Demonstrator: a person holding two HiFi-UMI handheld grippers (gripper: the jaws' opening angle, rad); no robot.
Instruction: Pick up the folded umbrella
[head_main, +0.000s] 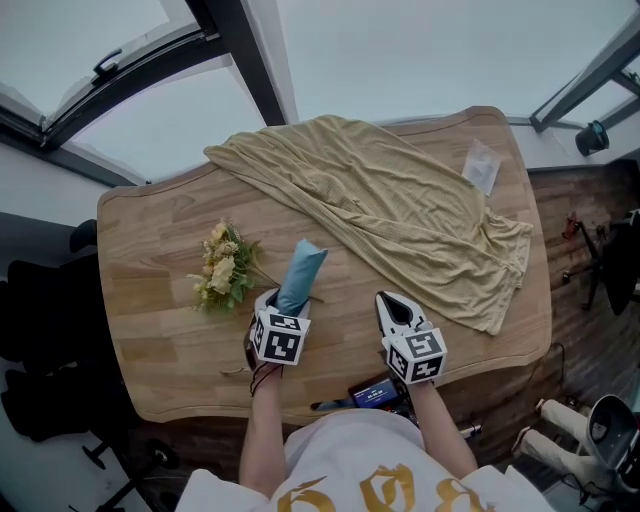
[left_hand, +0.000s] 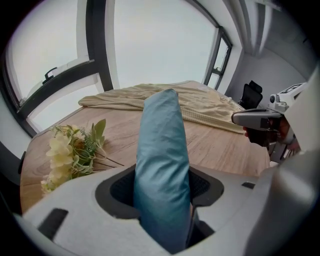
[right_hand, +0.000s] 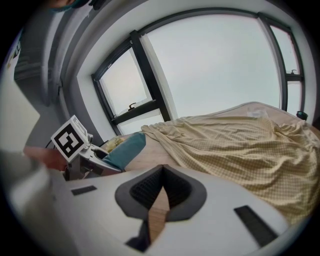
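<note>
The folded umbrella (head_main: 302, 272) is plain teal blue with a slight sheen. The left gripper (head_main: 285, 303) and right gripper (head_main: 392, 305) are pale grey-white with black ribbed pads, and their marker cubes (head_main: 278, 340) carry black squares on white. The table (head_main: 150, 290) is light honey wood with fine grain lines. The cloth (head_main: 400, 210) over its far right part is sandy beige with a tiny woven check. Left of the umbrella, the flowers (head_main: 222, 270) are cream and pale yellow among green leaves. The window frames (head_main: 252, 60) are dark grey, and the floor (head_main: 565, 330) at right is dark brown
</note>
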